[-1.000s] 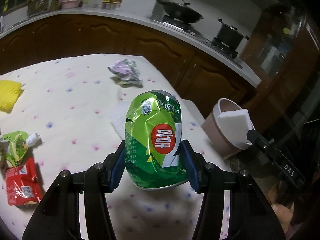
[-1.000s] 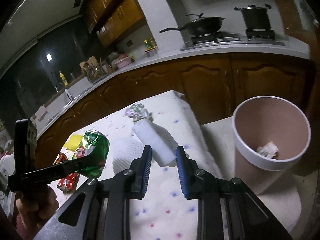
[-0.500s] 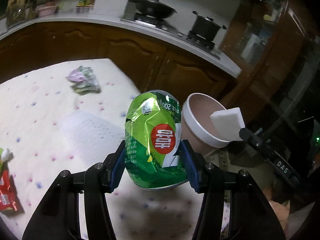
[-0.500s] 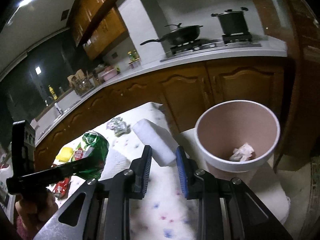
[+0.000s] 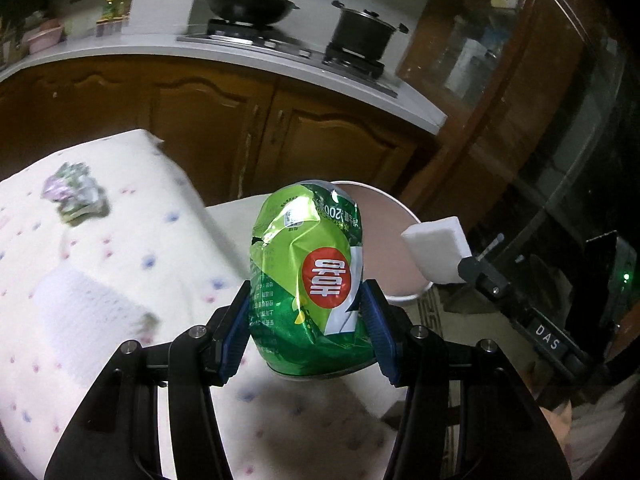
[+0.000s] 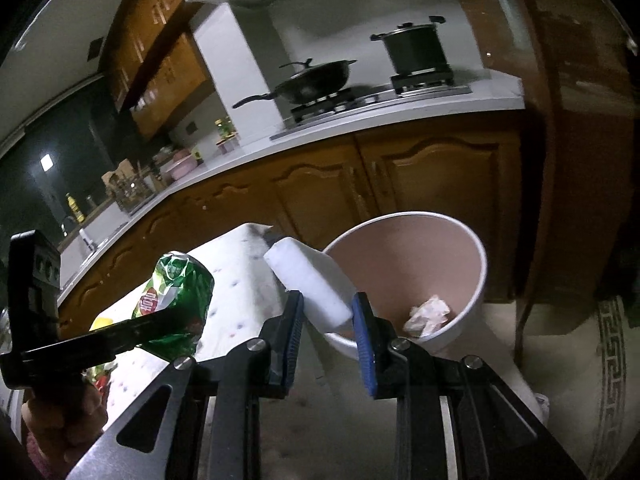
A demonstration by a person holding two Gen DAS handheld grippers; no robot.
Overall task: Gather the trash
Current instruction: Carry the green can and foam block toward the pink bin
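Note:
My left gripper (image 5: 306,316) is shut on a crumpled green can (image 5: 306,264) with a red round label, held upright in front of the pink bin (image 5: 380,216). In the right wrist view the same green can (image 6: 176,300) hangs at the left in the other gripper. My right gripper (image 6: 326,316) is shut on a white foam block (image 6: 310,280), held just left of the bin's rim (image 6: 404,216). That white block (image 5: 436,248) shows over the bin's right side in the left wrist view. A crumpled scrap (image 6: 428,314) lies inside the bin.
A table with a white dotted cloth (image 5: 120,260) carries a crumpled purple-green wrapper (image 5: 74,196). Behind run wooden cabinets (image 5: 224,120), with a wok (image 5: 248,4) and a pot (image 5: 360,32) on the stove. A person's hand (image 6: 60,420) holds the left gripper. A patterned rug (image 6: 612,380) lies right of the bin.
Both grippers have travelled right, off the table toward the bin, each keeping its load. The bin now sits directly behind the can, and the white block has reached its rim.

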